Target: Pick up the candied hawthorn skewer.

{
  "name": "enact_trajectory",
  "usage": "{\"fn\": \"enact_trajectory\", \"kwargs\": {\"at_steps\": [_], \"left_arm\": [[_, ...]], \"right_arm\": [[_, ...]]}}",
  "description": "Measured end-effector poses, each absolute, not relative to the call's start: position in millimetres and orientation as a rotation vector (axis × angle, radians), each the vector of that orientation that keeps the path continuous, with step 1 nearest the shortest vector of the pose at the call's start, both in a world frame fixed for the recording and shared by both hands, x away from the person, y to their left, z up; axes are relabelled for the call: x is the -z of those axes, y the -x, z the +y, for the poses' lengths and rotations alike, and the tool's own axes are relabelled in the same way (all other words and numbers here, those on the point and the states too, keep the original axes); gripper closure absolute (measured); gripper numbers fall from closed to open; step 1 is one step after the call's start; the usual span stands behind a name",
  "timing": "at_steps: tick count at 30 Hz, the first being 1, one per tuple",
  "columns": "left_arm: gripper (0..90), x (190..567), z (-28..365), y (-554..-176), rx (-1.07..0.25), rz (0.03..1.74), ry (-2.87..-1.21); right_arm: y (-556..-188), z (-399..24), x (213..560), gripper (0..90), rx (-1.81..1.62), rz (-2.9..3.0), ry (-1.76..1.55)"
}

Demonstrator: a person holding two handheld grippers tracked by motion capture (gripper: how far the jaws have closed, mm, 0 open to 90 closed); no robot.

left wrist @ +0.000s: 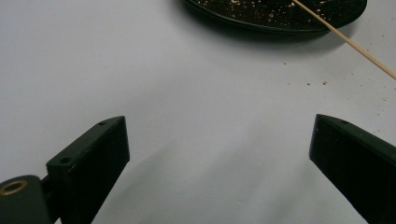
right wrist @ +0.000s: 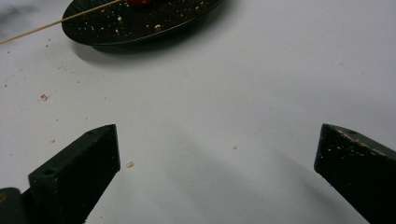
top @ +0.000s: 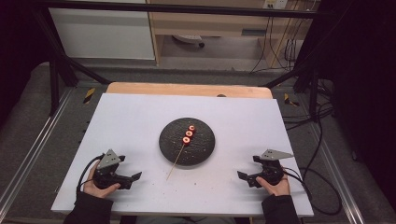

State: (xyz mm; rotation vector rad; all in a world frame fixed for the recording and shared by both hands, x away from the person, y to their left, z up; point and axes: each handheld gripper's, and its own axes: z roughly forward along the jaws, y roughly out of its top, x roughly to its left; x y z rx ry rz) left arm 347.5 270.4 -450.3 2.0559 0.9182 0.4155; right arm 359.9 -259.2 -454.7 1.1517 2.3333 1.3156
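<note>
A round black plate [top: 201, 145] sits at the middle of the white table. Across it lies a thin wooden skewer [top: 176, 162] threaded with three red pieces [top: 188, 134]; its bare end sticks out over the plate's near rim toward me. My left gripper [top: 133, 179] rests on the table at the near left, open, nothing between its jaws. My right gripper [top: 243, 177] rests at the near right, also open and empty. The left gripper view has the plate's edge [left wrist: 280, 21] and the skewer [left wrist: 355, 46] ahead. The right gripper view has the plate [right wrist: 140, 23] and the skewer [right wrist: 51, 25] ahead.
Small crumbs [right wrist: 44, 97] are scattered on the white table surface [top: 140, 121] near the plate. Cables [top: 322, 182] trail off the right side. A wooden board edge [top: 187, 88] lies behind the table, with metal frame rails either side.
</note>
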Motion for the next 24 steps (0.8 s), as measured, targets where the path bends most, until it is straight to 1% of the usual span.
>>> {"fn": "enact_trajectory", "kwargs": {"at_steps": [13, 24], "left_arm": [[4.2, 444, 263, -345, -0.424, 0.917, -2.054], [4.2, 438, 243, -347, -0.428, 0.911, -2.07]], "right_arm": [[-359, -259, 453, 1.1, -1.321, 2.327, -1.151], [-359, -259, 451, 0.9, -1.324, 2.327, -1.153]]}}
